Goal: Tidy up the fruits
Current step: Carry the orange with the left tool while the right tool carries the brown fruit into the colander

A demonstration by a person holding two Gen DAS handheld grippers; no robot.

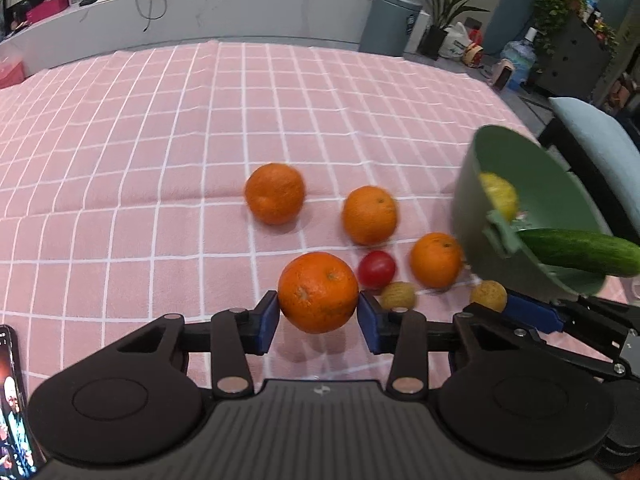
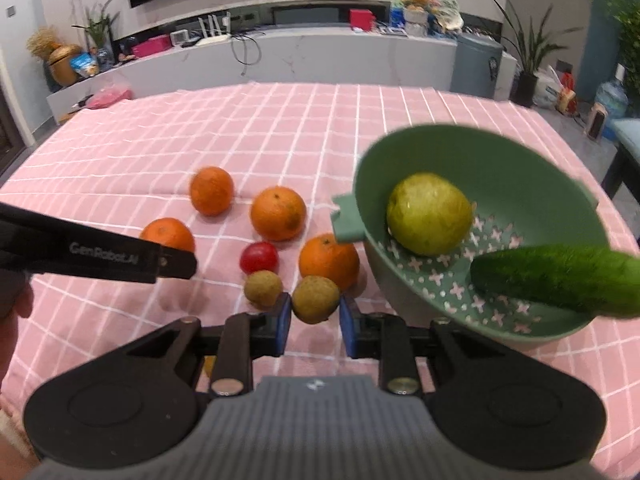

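My left gripper [image 1: 318,314] is shut on a large orange [image 1: 318,292], held just above the pink checked cloth [image 1: 160,140]. In the right wrist view that orange [image 2: 168,234] shows behind the left gripper's black finger [image 2: 176,264]. My right gripper [image 2: 315,318] is shut on a small yellow-brown fruit [image 2: 315,299]. Three more oranges [image 2: 211,190] [image 2: 278,213] [image 2: 329,261], a red tomato [image 2: 259,257] and a second small brown fruit [image 2: 263,288] lie on the cloth. A green colander bowl [image 2: 480,136] to the right holds a yellow-green pear [image 2: 429,213] and a cucumber [image 2: 560,280].
A phone [image 1: 12,400] lies at the near left edge. A light blue chair [image 1: 592,128] stands past the table's right edge. A grey bin [image 1: 394,20] and a long counter [image 2: 320,52] stand beyond the far edge.
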